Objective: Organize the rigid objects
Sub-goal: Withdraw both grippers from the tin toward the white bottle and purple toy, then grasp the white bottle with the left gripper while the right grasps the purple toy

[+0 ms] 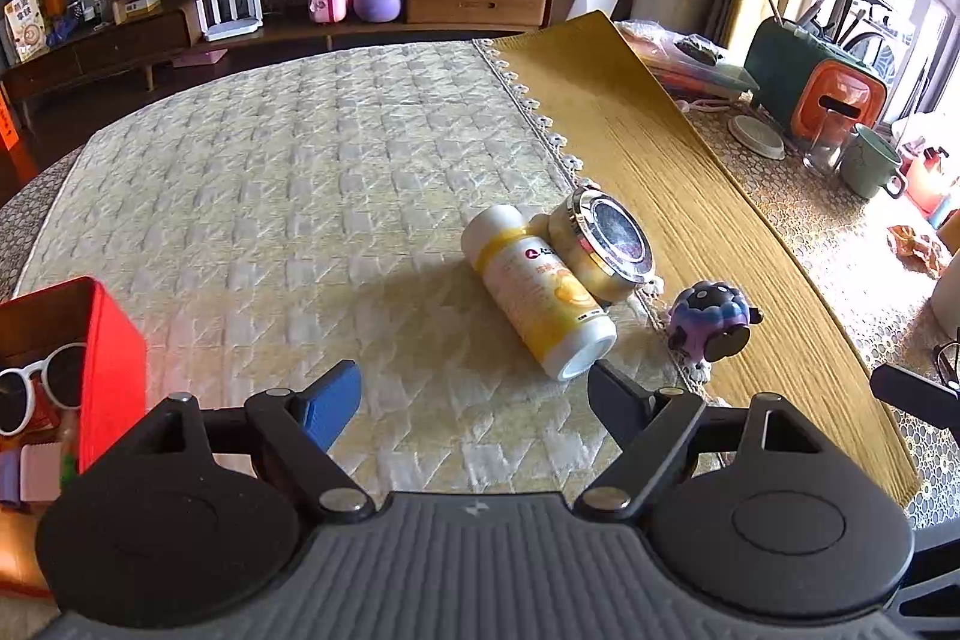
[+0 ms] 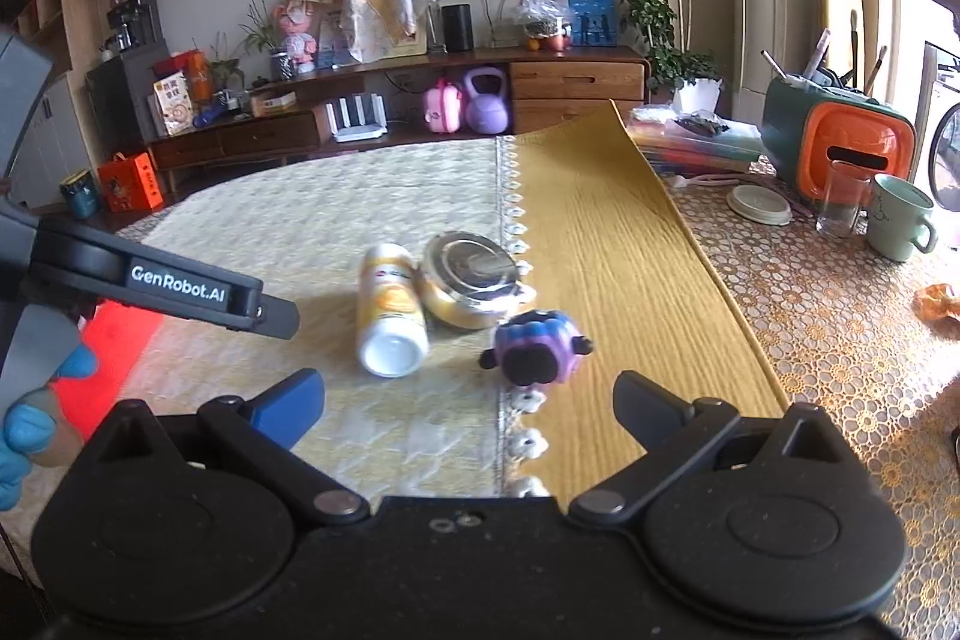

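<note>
A white and yellow bottle (image 1: 540, 295) (image 2: 390, 316) lies on its side on the quilted cloth, touching a round jar with a chrome lid (image 1: 606, 244) (image 2: 468, 286). A purple toy figure (image 1: 711, 322) (image 2: 540, 346) sits by the lace edge of the yellow runner. My left gripper (image 1: 474, 400) is open and empty, just short of the bottle's base. My right gripper (image 2: 468, 400) is open and empty, close in front of the toy. At the left stands a red box (image 1: 114, 370) (image 2: 126, 358) with white sunglasses (image 1: 36, 388) in it.
One finger of the left gripper (image 2: 264, 313) reaches in from the left of the right wrist view, held by a blue-gloved hand (image 2: 24, 430). On the right stand a green mug (image 2: 900, 220), a glass (image 2: 840, 202), a white lid (image 2: 759, 205) and an orange-green holder (image 2: 840, 148).
</note>
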